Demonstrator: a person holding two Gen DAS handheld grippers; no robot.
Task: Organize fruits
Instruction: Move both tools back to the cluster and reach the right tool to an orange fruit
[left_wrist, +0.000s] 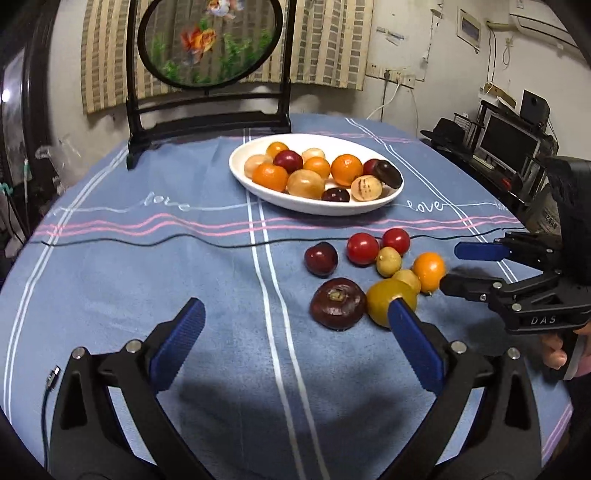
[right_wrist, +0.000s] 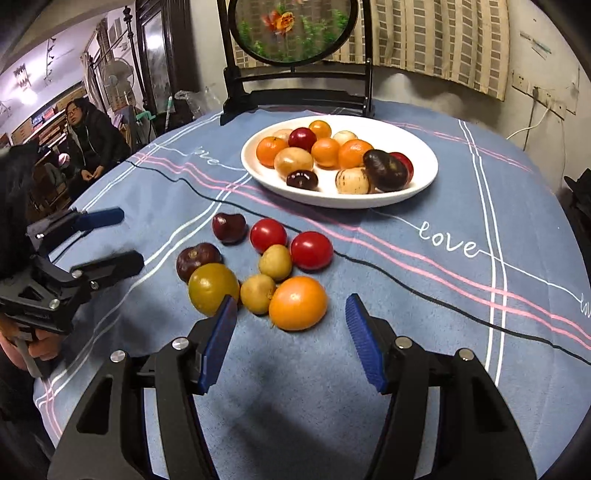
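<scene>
My right gripper (right_wrist: 291, 325) stood open and empty just short of the orange (right_wrist: 297, 302), mid-table below the plate (right_wrist: 340, 201); I judged straddling it squarely best, while my left gripper (left_wrist: 295, 325) gaped empty

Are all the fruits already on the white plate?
No, a bunch still lies on the blue tablecloth in front of the white plate, like the orange fruit and two red tomatoes.
</scene>
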